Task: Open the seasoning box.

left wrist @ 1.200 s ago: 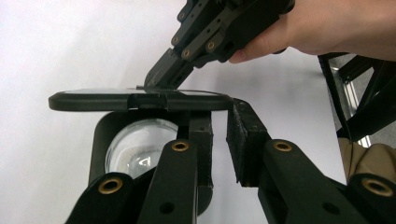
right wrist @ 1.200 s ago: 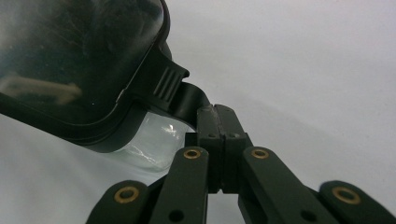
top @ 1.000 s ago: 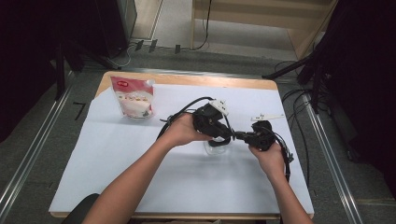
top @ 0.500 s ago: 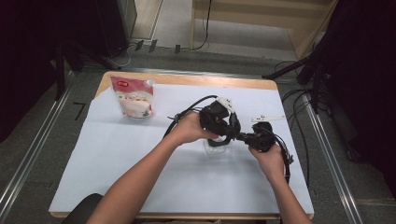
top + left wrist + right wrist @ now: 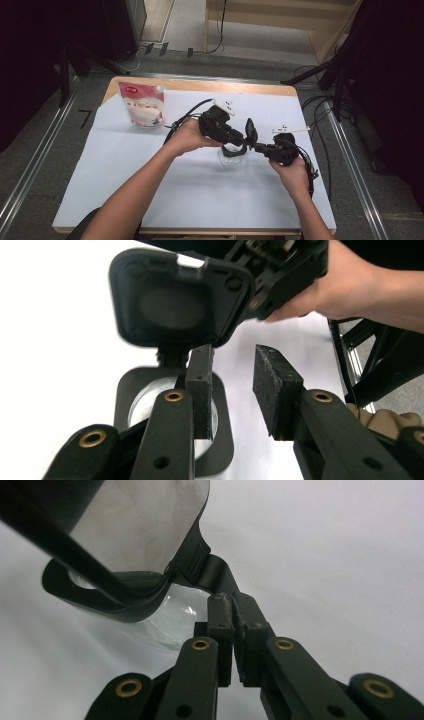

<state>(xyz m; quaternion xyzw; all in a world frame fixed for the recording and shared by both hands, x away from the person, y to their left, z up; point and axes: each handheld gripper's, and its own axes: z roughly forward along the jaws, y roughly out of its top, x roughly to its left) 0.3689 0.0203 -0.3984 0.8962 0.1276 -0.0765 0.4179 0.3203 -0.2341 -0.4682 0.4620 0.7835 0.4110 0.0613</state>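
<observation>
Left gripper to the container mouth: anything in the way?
Nothing visible. The lid is swung up clear of the mouth, with the right gripper shut on its tab. The left gripper hangs open right over the container.
</observation>
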